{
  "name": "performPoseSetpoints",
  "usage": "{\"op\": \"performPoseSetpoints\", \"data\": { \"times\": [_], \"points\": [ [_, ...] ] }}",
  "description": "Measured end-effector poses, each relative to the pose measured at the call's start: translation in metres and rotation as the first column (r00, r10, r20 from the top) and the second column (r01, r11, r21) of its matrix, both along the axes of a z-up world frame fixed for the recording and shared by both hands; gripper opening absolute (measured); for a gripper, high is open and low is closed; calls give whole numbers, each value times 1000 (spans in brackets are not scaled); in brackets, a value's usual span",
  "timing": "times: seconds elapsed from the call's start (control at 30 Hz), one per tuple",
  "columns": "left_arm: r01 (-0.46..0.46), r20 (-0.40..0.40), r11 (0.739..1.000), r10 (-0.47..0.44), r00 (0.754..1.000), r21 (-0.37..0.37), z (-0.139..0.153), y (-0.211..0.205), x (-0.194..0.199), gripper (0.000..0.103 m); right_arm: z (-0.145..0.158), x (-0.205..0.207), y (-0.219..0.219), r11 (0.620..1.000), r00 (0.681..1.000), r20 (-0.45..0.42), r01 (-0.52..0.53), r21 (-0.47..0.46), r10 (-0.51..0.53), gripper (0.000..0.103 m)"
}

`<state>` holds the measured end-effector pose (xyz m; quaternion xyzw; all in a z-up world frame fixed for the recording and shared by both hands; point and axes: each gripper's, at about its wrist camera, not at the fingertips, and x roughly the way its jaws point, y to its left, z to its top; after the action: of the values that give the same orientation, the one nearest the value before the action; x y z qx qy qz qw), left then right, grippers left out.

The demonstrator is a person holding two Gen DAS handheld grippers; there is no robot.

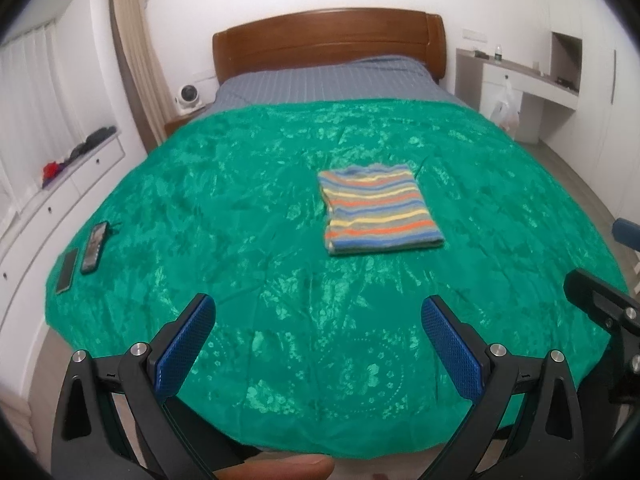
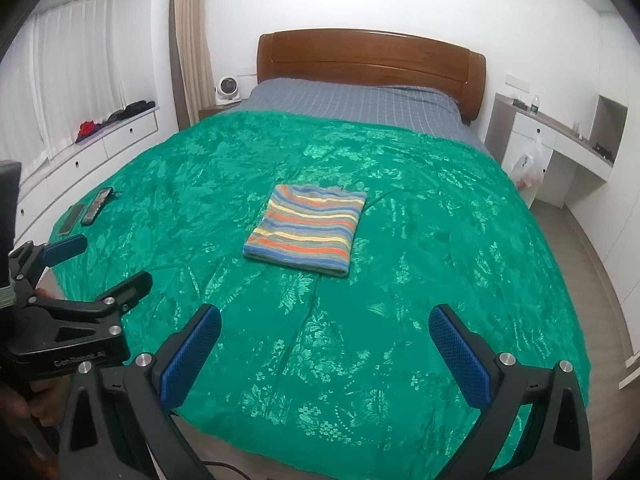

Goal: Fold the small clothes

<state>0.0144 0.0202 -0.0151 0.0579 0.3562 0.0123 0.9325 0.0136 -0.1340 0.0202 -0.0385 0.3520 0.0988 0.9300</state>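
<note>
A striped garment (image 1: pixel 380 210) (image 2: pixel 306 232), folded into a neat rectangle, lies flat in the middle of the green bedspread (image 1: pixel 240 200) (image 2: pixel 440 240). My left gripper (image 1: pixel 318 312) is held back above the foot of the bed, open, its blue pads wide apart with nothing between them. My right gripper (image 2: pixel 325 324) is likewise open and empty, well short of the garment. The left gripper (image 2: pixel 96 268) also shows at the left edge of the right wrist view.
Two phones (image 1: pixel 82 254) (image 2: pixel 86 210) lie at the bedspread's left edge. White drawers (image 1: pixel 60 184) run along the left wall, a wooden headboard (image 2: pixel 368 60) stands at the far end, and a desk with a hanging plastic bag (image 2: pixel 528 168) is on the right.
</note>
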Motion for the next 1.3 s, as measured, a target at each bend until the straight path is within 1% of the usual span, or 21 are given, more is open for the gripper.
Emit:
{"op": "performPoseSetpoints", "data": {
  "times": [0.2,0.53,0.7,0.8,1.07,1.3],
  "points": [
    [4,-11,1000,-4,1000,9,2,-2,-3,103,-1,0,9,1000,999,-32,-13,-9,13,102],
    [14,-26,1000,-14,1000,3,5,-4,-2,103,-1,3,11,997,998,-51,40,-68,-43,102],
    [13,-27,1000,-13,1000,9,4,-6,-2,103,-2,3,6,989,995,-47,86,-121,-92,102],
    [13,-25,1000,-13,1000,17,5,-8,-2,103,-1,2,3,986,993,-44,102,-134,-109,102],
    [11,-28,1000,-11,1000,12,7,-9,1,103,1,2,-1,979,990,-32,128,-161,-135,102],
    [9,-22,1000,-9,1000,13,10,-11,0,103,3,2,0,979,991,-33,126,-159,-133,102]
  ]
}}
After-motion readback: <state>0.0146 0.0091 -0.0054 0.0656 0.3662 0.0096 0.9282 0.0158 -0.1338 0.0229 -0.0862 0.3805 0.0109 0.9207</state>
